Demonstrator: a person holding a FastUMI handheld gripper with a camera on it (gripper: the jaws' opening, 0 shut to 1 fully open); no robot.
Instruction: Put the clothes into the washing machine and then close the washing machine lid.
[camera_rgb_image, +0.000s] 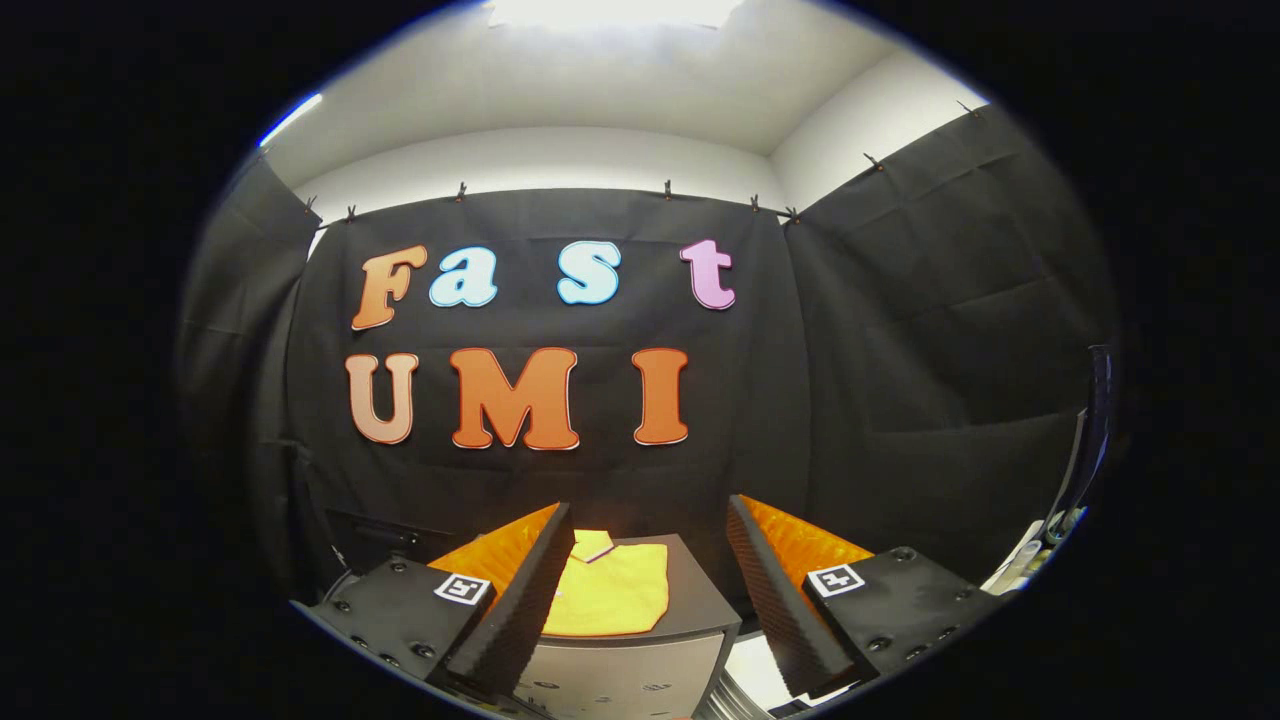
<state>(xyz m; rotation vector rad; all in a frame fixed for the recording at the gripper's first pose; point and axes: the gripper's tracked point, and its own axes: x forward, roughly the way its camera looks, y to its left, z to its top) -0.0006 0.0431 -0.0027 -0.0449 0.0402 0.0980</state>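
Note:
A folded yellow garment lies flat on the dark top of a small cabinet, just ahead of my fingers and between them, nearer the left one. My gripper is held above and in front of it, open, with nothing between the fingers. A curved metallic rim shows below the cabinet, between the fingers; I cannot tell if it belongs to the washing machine.
The cabinet has a pale grey front facing me. Black cloth walls close the booth behind and on both sides. A dark upright edge with some pale items stands off to the right.

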